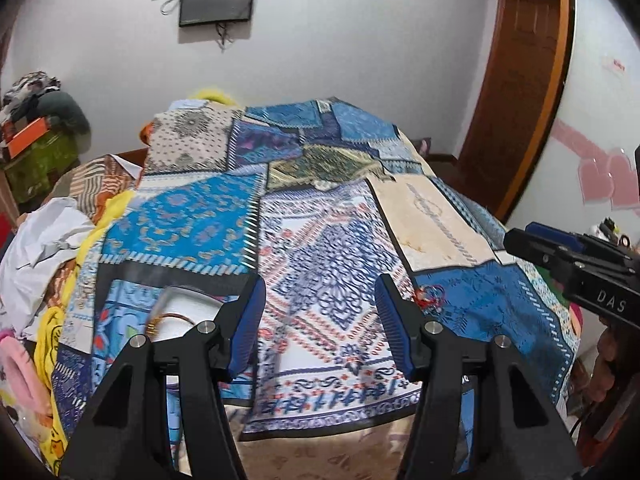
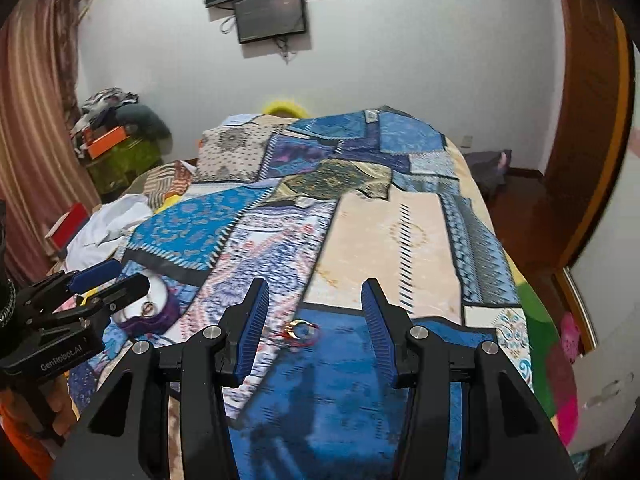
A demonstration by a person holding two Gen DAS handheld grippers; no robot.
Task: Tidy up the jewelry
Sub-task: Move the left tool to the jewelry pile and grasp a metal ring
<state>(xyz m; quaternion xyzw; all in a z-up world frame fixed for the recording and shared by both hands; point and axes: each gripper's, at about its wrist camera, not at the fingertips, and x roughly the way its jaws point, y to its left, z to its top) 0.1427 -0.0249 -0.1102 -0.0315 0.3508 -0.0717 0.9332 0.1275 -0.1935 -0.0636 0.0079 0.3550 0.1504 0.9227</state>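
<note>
I had both claws released and carrying nothing over the bed's patchwork blanket (image 2: 400, 240). In the right wrist view the right claw (image 2: 314, 332) hung just above a small tangle of jewelry (image 2: 298, 332), a gold ring or bangle with red thread, lying low in the frame's centre between the fingers on a dark blue patch. The same tangle sat just right of the left claw (image 1: 320, 328) in its own view. At lower left of that view a white dish (image 1: 180, 316) held a copper bangle (image 1: 168, 320); I judged that dish the likely destination. To do the pick well, I reckoned I should lower straight down, straddle the ring, and pinch the metal rather than the loose thread, without snagging the soft fabric beneath.
</note>
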